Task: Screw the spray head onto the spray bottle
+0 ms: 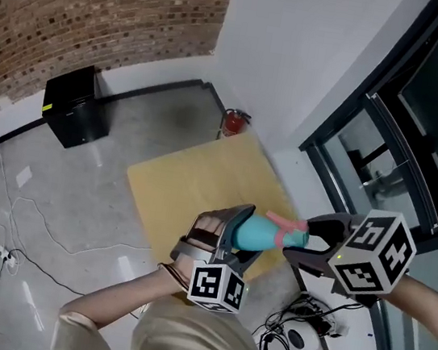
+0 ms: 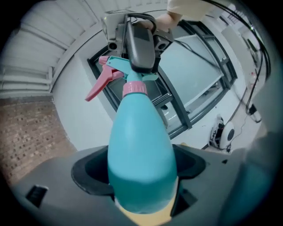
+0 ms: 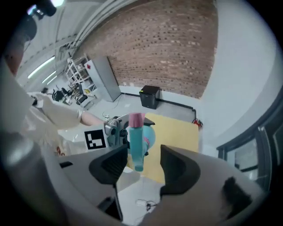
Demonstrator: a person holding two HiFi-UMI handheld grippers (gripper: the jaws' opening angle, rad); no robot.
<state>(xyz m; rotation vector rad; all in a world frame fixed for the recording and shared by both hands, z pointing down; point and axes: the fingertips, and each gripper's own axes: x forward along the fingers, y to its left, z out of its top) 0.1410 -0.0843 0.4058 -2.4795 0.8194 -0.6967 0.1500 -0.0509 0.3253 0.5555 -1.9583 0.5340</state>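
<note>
A teal spray bottle (image 1: pixel 255 231) lies nearly level above the yellow table, and my left gripper (image 1: pixel 240 238) is shut on its body. In the left gripper view the bottle (image 2: pixel 139 150) fills the jaws, and its pink collar (image 2: pixel 134 88) and spray head with a pink trigger (image 2: pixel 100 85) sit on the neck. My right gripper (image 1: pixel 308 242) stands around the spray head (image 1: pixel 294 238). In the right gripper view the head (image 3: pixel 136 141) lies beside the left pad, with a clear gap to the right pad. A dark finger (image 2: pixel 140 42) of the right gripper covers the head's top.
A yellow table (image 1: pixel 193 187) lies below the hands. On the grey floor a black box (image 1: pixel 75 104) stands by the brick wall, with a red extinguisher (image 1: pixel 234 120) in the corner. Cables (image 1: pixel 298 325) trail at lower right, and dark window frames (image 1: pixel 387 138) run along the right.
</note>
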